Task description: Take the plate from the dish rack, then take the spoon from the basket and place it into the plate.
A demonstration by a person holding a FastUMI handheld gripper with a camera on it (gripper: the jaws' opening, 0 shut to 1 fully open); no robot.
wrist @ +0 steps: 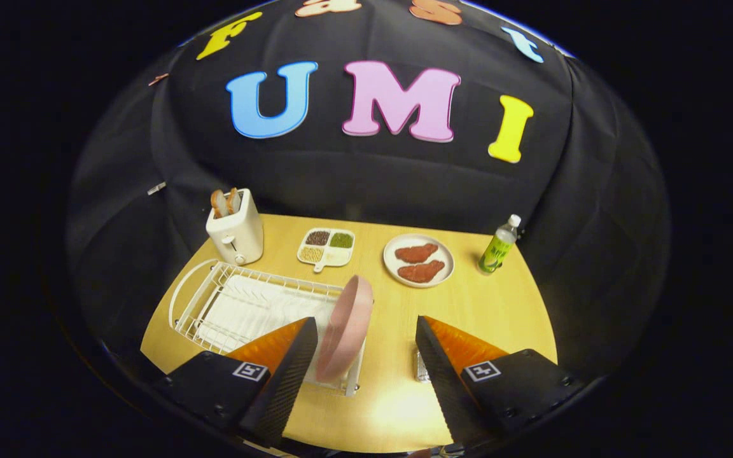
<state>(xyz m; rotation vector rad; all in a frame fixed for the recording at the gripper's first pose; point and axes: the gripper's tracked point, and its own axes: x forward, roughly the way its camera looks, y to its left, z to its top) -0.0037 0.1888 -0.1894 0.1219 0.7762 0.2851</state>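
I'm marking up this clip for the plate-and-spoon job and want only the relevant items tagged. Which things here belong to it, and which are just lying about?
Belong to the job:
- pink plate, standing on edge in the white dish rack
- gripper, fingers open, the plate between them

Lying about:
- toaster with bread
- divided dish of grains
- plate of meat
- green bottle

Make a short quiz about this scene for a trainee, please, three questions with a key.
1. True or false: the pink plate stands on edge in the dish rack.
2. What is the gripper doing: A) open, plate between its fingers; B) shut on the plate?
3. What lies on the white plate beyond the fingers?

Key: 1 true. 2 A. 3 Two reddish pieces of meat.
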